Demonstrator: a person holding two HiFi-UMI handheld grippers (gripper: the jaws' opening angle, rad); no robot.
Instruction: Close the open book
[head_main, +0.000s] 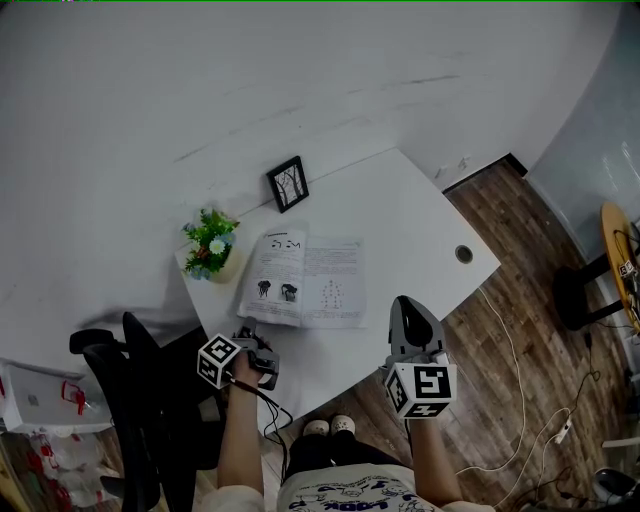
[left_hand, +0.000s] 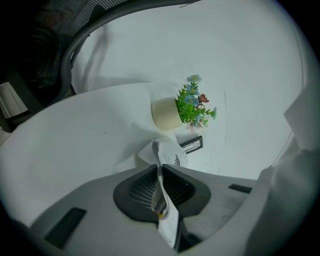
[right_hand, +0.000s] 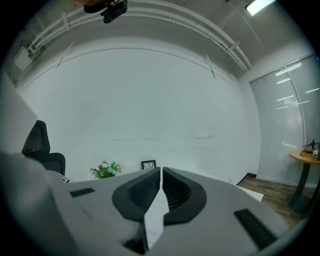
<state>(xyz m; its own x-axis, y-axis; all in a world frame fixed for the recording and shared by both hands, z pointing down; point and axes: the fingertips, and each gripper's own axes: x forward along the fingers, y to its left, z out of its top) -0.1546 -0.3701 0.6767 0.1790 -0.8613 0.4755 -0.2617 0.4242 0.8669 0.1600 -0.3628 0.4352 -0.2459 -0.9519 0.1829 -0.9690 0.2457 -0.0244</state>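
Note:
An open book (head_main: 305, 280) lies on the white table (head_main: 420, 220), both printed pages facing up. My left gripper (head_main: 258, 340) is at the book's near left corner. In the left gripper view, the left gripper (left_hand: 160, 167) has its jaws shut on a curled sheet of the book (left_hand: 169, 152), which runs between the pads and sticks out past the tips. My right gripper (head_main: 400, 305) hovers just right of the book's near right corner. In the right gripper view, its jaws (right_hand: 161, 171) stand together, with only a thin slit and a white printed sliver showing below it.
A potted plant (head_main: 210, 243) stands left of the book, and a small black picture frame (head_main: 288, 183) stands behind it. A cable hole (head_main: 464, 254) sits at the table's right. A black chair (head_main: 130, 370) is near the left edge; the floor has cables.

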